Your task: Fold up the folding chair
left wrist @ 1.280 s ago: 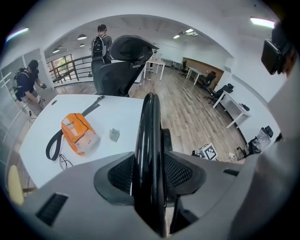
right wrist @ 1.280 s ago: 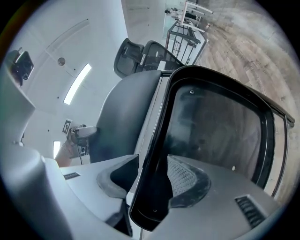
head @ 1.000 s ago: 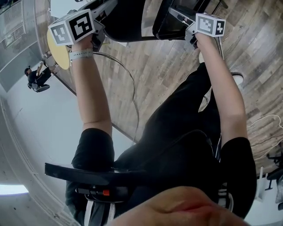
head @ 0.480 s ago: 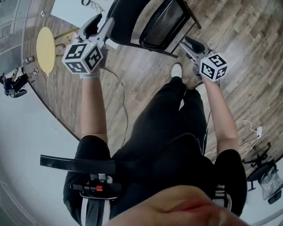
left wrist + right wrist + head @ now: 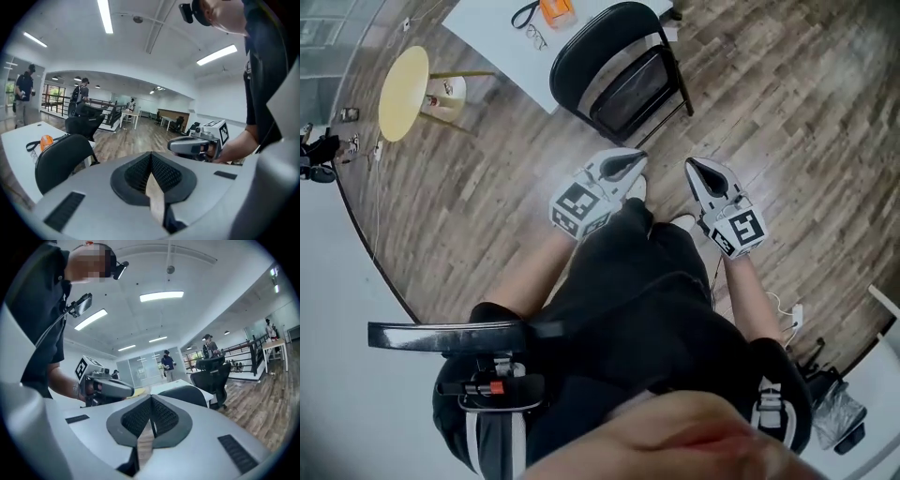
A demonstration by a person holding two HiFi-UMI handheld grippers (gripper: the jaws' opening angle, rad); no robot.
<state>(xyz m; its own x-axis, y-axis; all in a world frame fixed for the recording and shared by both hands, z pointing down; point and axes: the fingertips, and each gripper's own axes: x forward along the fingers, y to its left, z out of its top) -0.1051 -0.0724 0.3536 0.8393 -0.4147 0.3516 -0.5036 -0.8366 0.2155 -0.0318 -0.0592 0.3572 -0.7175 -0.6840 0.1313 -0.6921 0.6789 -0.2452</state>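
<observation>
- Beside the corner of the white desk (image 5: 487,33), on the wood floor (image 5: 787,103), the black folding chair (image 5: 581,56) stands upright with its seat drawn close against its back, so it looks folded
- On the near side of the chair and well apart from it, the left claw (image 5: 623,167) hangs over the person's black-clad legs (image 5: 628,281) and touches nothing
- Its jaws have just closed; the left gripper view shows the ribbed pads (image 5: 161,172) pressed together with nothing between them
- To the right of the left claw, equally far from the chair, the right claw (image 5: 698,169) points towards it
- Its jaws have just closed too, and they meet tip to tip on nothing in the right gripper view
- Beyond the chair, an orange object (image 5: 555,9) and a pair of glasses (image 5: 534,36) lie on the desk
- Well to the left of the chair stands a round yellow-topped stand (image 5: 401,92)
</observation>
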